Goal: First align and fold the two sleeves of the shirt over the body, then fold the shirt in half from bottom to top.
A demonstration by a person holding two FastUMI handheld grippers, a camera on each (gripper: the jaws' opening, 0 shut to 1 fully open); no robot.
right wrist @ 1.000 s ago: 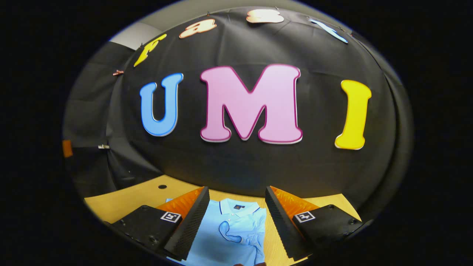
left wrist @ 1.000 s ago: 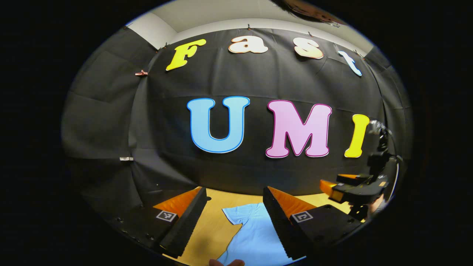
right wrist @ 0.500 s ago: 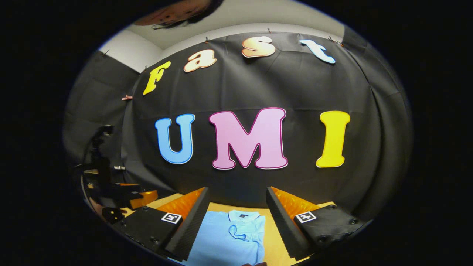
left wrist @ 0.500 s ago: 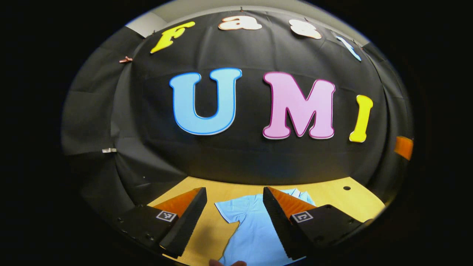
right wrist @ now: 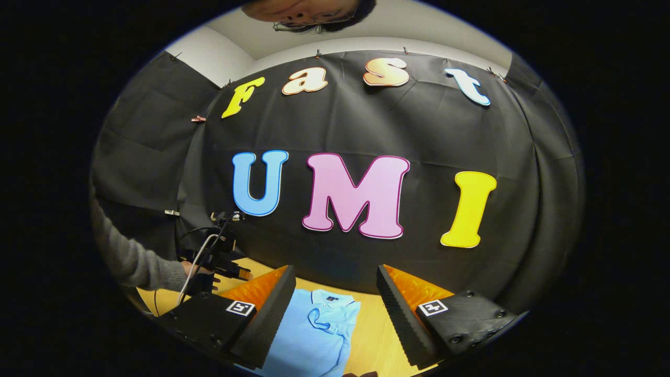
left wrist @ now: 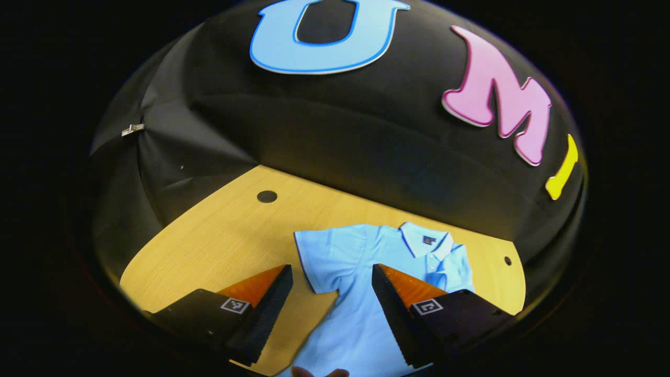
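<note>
A light blue polo shirt [left wrist: 361, 314] lies flat on the wooden table [left wrist: 220, 235], collar [left wrist: 425, 242] toward the wall. One short sleeve [left wrist: 319, 259] is spread out to the side. The other sleeve [right wrist: 318, 320] lies folded over the body. My left gripper [left wrist: 331, 272] hovers open above the spread sleeve with nothing between its fingers. My right gripper [right wrist: 335, 271] is open too, held above the shirt [right wrist: 314, 337] near the collar [right wrist: 331, 298]. In the right gripper view the left gripper [right wrist: 222, 267] appears farther off at the left, in a hand.
The table has small round holes [left wrist: 267, 197] near the back and at its right corner [left wrist: 506, 260]. A grey sleeve [right wrist: 131, 262] and a cable [right wrist: 196, 262] reach in from the left. Black cloth walls close the table's far side.
The left gripper has tipped down toward the table, so the whole upper shirt now shows beneath it. The right gripper has hardly moved. Both stay open.
</note>
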